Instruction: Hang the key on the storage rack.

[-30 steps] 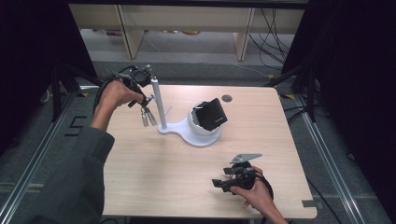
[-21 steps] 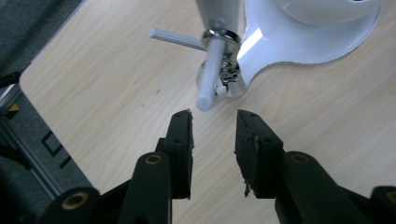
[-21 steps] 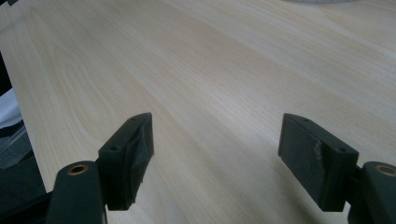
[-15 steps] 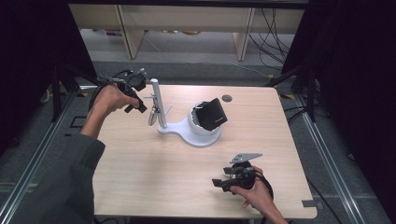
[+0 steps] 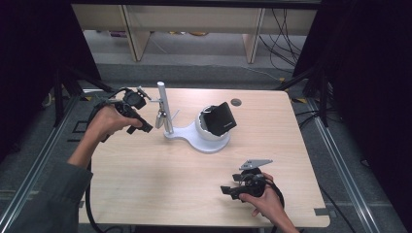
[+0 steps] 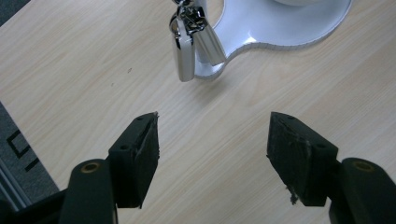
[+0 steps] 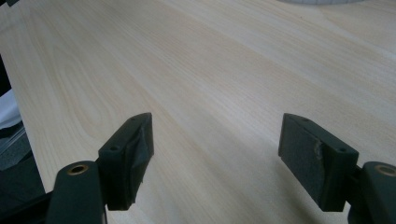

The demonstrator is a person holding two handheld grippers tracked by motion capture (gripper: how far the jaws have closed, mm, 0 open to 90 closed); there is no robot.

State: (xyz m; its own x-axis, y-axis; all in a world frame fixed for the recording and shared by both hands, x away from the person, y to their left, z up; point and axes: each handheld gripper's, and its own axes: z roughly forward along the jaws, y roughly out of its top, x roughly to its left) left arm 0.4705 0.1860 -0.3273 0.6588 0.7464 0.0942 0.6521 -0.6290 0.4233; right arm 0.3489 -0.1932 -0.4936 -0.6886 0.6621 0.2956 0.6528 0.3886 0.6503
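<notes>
Left gripper (image 6: 212,140): jaws wide apart, empty; drawn back left of the post (image 5: 164,107) since a moment ago.
Keys (image 6: 189,42): hanging beside the post, above the table (image 5: 160,184).
Right gripper (image 7: 215,149): jaws spread, empty, unmoved near the front edge.

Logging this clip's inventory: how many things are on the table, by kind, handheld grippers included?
White stand with upright post: 1
Black box-shaped item resting on the stand: 1
Metal keychain-like piece hanging from the post: 1
Handheld grippers: 2, left gripper and right gripper, both open
Total: 5
</notes>
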